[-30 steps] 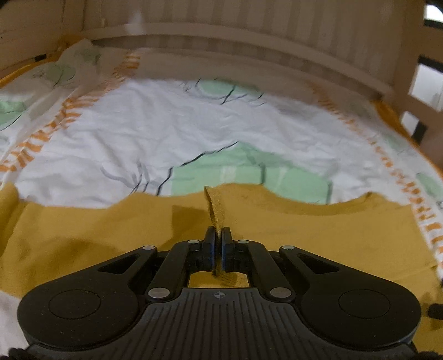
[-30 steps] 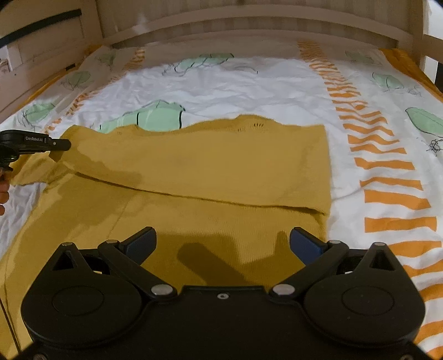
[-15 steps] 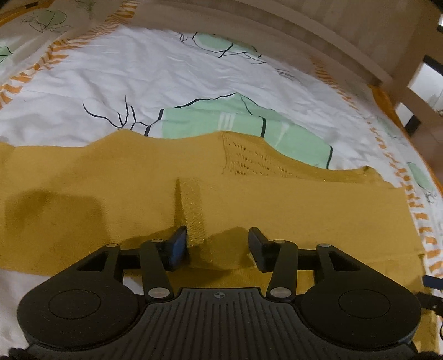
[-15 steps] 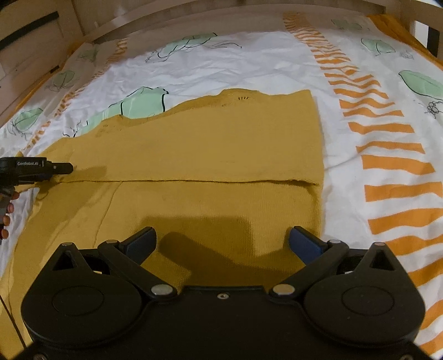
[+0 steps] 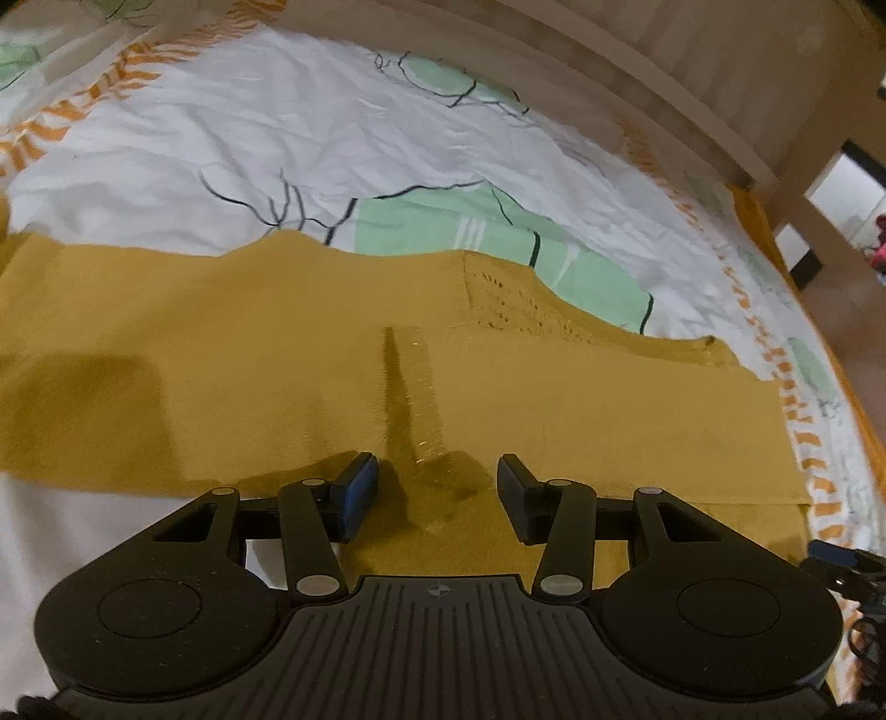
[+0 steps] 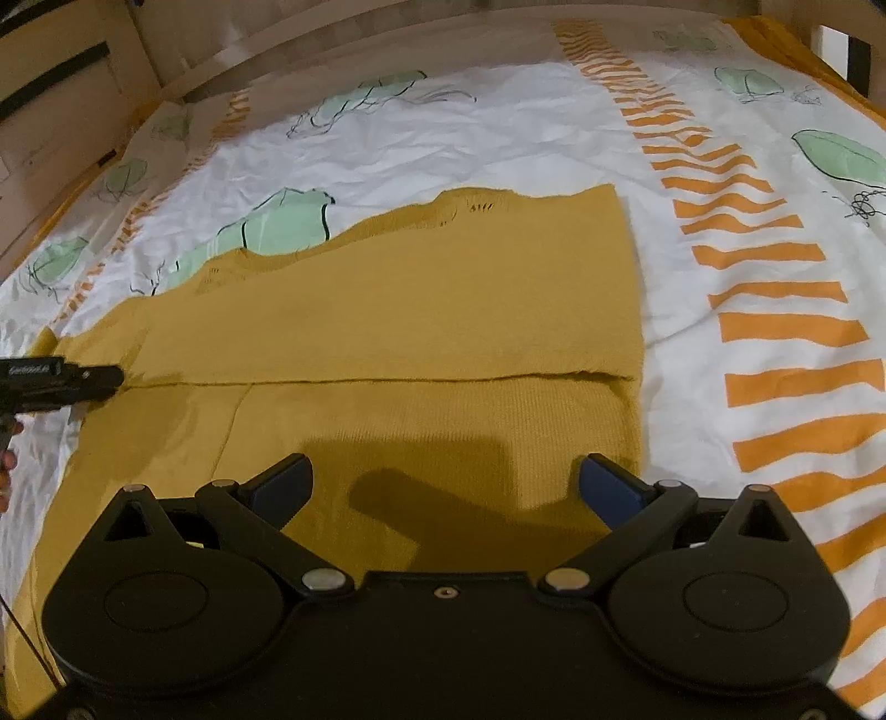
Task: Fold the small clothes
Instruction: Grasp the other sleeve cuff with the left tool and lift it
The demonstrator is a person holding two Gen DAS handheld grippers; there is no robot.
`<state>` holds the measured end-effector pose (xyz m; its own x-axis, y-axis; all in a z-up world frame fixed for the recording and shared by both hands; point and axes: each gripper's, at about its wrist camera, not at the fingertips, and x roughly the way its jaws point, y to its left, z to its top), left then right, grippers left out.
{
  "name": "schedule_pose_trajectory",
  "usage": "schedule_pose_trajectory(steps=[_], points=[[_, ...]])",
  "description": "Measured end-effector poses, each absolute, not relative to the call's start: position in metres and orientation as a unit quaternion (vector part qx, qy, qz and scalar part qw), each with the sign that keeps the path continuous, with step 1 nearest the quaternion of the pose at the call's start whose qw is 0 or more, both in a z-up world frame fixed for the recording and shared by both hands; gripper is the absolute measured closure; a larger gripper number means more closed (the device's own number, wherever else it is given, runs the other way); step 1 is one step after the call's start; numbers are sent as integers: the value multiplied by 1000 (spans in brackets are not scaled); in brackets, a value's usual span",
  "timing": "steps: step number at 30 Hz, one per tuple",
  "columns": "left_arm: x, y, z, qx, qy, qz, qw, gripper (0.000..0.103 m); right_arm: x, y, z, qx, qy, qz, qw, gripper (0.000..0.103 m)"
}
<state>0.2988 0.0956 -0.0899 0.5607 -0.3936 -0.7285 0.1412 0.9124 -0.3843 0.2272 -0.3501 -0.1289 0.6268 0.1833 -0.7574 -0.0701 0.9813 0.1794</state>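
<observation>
Left gripper (image 5: 437, 493) low and level, fingers (image 5: 354, 495) spread apart, nothing between them. Right gripper (image 6: 446, 487) also low, fingers (image 6: 612, 484) spread wider, holding nothing. Bit of a hand (image 6: 6, 471) at the left edge.

You have a white bedsheet (image 6: 443, 127) spread across the bed, creased, printed with pale green leaf shapes outlined in black and bands of orange stripes (image 6: 775, 288). A light wooden bed frame (image 5: 637, 61) borders its far edge. An orange underlayer (image 6: 775, 33) shows at the corner.
</observation>
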Motion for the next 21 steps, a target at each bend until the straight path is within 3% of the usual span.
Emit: schedule_pose_trajectory(steps=[9,21], points=[[273,143,-65,-135,391,-104,904,54,224,-342,-125,48,385,81,918,0],[264,287,-40,-281,287,55,914,45,208,-307,-112,122,332,137,925,0]])
